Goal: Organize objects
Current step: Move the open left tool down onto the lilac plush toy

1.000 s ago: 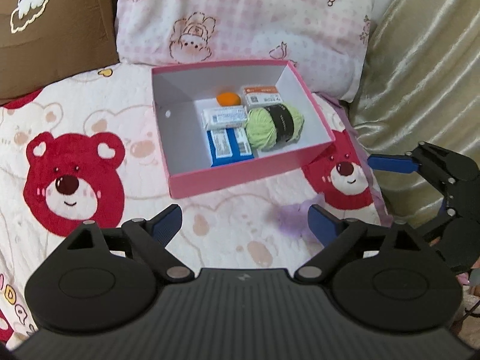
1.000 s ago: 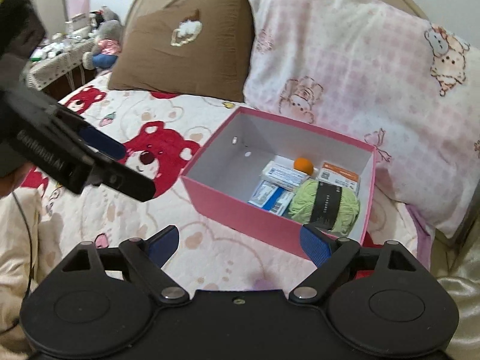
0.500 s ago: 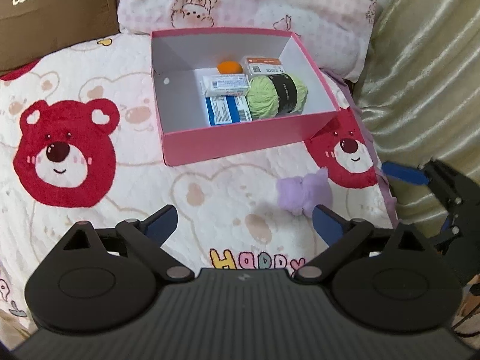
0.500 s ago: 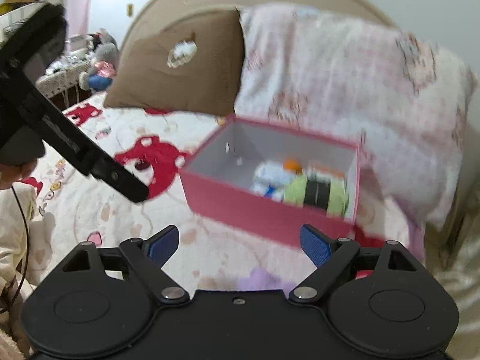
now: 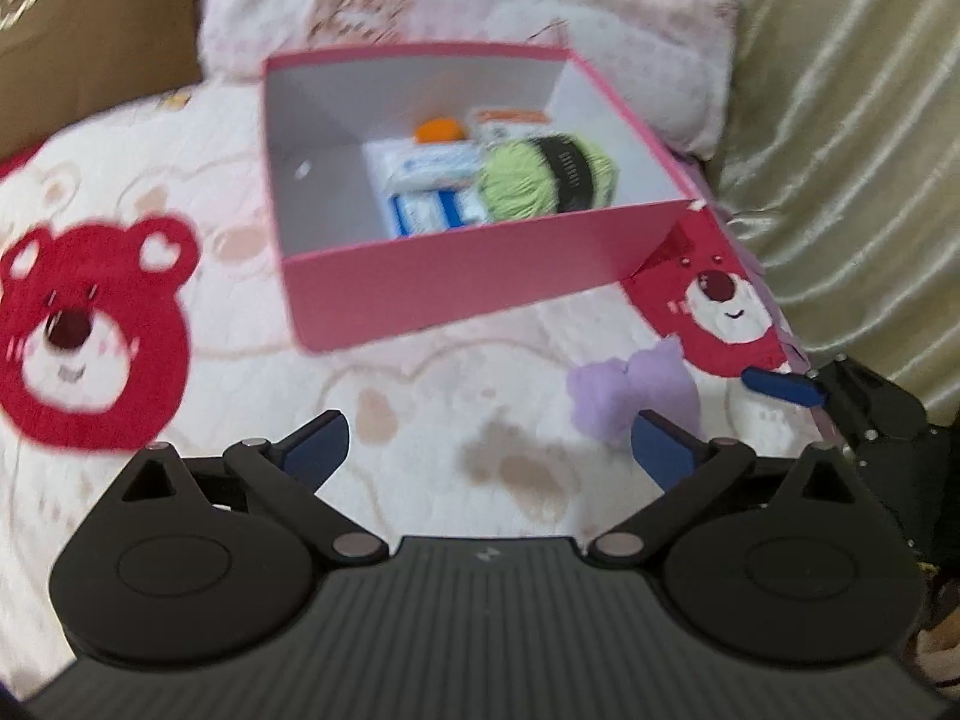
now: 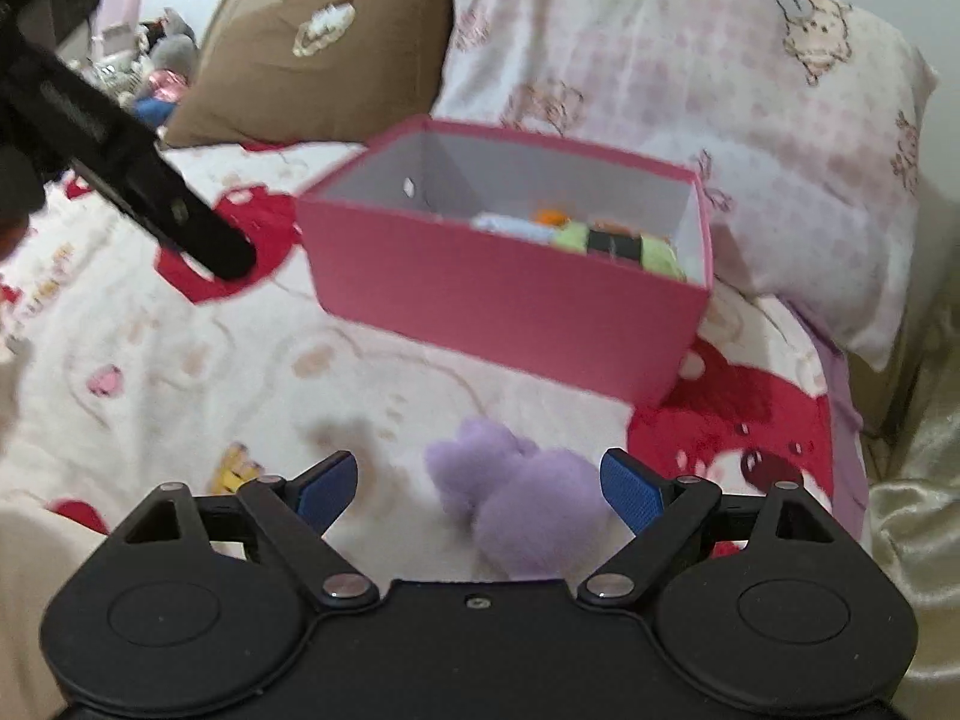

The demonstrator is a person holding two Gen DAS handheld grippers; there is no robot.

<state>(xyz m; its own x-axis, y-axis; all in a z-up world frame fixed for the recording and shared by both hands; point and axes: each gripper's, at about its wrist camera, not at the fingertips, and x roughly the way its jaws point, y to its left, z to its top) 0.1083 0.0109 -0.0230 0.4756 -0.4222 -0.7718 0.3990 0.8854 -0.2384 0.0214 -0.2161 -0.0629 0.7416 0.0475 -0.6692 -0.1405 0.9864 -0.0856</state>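
Note:
A purple plush toy (image 6: 528, 504) lies on the bear-print bedspread (image 5: 90, 324) in front of an open pink box (image 6: 498, 294). My right gripper (image 6: 480, 480) is open, and the plush sits between its blue fingers, nearer the right one, with no squeeze showing. In the left wrist view the plush (image 5: 630, 396) is just beyond the right finger of my left gripper (image 5: 489, 444). Its jaws are opening wide with nothing between them. The box (image 5: 456, 282) holds green yarn (image 5: 540, 180), an orange ball (image 5: 441, 131) and small packets (image 5: 432, 210).
A brown pillow (image 6: 318, 54) and a pink patterned pillow (image 6: 690, 72) lean behind the box. Golden fabric (image 5: 852, 120) hangs along the bed's right side. The left gripper's black body (image 6: 150, 180) crosses the left of the right wrist view.
Both grippers have sunk toward the bedspread. The purple plush has come between the right gripper's fingers. The left jaws stand a little wider than before.

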